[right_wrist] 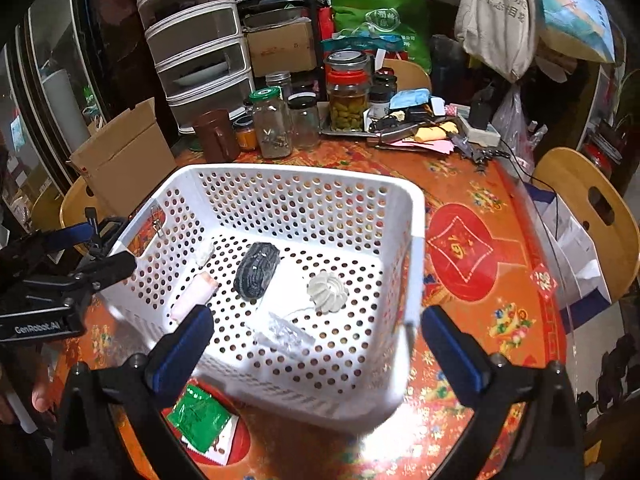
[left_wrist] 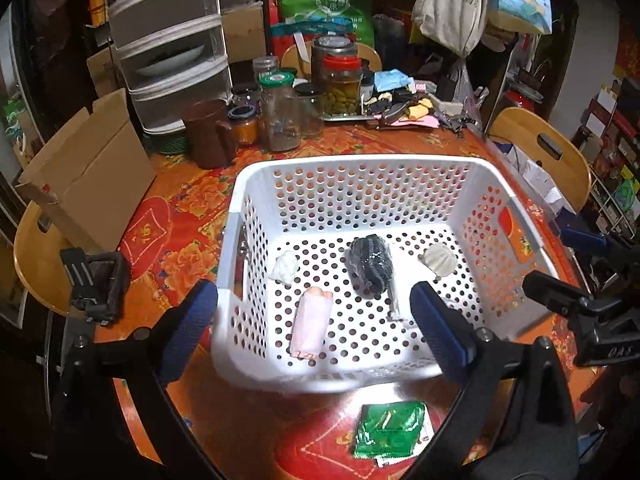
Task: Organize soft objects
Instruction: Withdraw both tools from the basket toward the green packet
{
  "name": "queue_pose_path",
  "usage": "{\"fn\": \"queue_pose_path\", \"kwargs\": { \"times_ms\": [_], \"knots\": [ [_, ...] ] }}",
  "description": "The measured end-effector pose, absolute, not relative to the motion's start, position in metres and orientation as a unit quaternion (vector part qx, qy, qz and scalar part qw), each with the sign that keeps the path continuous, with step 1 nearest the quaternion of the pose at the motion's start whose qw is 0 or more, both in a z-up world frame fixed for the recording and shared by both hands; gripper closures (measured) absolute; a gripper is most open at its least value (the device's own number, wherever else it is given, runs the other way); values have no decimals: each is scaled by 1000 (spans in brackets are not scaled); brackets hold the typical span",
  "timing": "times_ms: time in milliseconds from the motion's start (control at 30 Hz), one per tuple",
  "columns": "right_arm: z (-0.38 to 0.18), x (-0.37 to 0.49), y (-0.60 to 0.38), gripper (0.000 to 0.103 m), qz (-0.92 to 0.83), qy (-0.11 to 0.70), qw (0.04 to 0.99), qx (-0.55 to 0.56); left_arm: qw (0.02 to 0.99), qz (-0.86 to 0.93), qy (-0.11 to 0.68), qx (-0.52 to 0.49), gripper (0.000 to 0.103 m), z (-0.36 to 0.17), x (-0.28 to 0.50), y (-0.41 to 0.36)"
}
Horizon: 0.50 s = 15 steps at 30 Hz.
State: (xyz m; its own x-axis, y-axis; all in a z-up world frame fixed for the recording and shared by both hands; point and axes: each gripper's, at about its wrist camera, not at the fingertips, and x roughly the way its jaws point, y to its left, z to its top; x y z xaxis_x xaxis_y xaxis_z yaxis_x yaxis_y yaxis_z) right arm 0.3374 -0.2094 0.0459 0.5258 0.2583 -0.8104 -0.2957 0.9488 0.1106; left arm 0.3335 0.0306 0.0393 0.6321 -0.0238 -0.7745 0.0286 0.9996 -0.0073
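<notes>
A white perforated basket [left_wrist: 360, 166] [right_wrist: 304, 172] stands on the red patterned table. Inside lie a pink roll [left_wrist: 311, 322] [right_wrist: 195, 294], a dark knitted bundle [left_wrist: 370, 266] [right_wrist: 257, 268], a small white cloth [left_wrist: 285, 267] [right_wrist: 204, 253], a pale round ridged piece [left_wrist: 438, 262] [right_wrist: 328, 292] and a clear wrapper [right_wrist: 282, 332]. A green packet [left_wrist: 390, 430] [right_wrist: 198, 418] lies on the table in front of the basket. My left gripper [left_wrist: 316, 332] is open and empty over the basket's near left part. My right gripper [right_wrist: 316, 352] is open and empty over its near right corner.
Jars [left_wrist: 280, 112] [right_wrist: 274, 122], a brown mug [left_wrist: 210, 132] and clutter line the table's far side. A cardboard box [left_wrist: 92, 172] [right_wrist: 124, 156] sits on a chair at left. A wooden chair [right_wrist: 592, 216] stands at right. Plastic drawers [left_wrist: 168, 40] stand behind.
</notes>
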Motion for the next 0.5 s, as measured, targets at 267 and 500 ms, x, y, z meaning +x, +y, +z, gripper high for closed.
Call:
{"fn": "queue_pose_path", "kwargs": {
  "times_ms": [267,500],
  "knots": [
    [64,303,-225,0,166,435,885,-9,920,-21,390,7,7,68,275,32],
    [80,253,-228,0,189,406,894,-9,933,-33,358,2,7,88,217,34]
  ]
}}
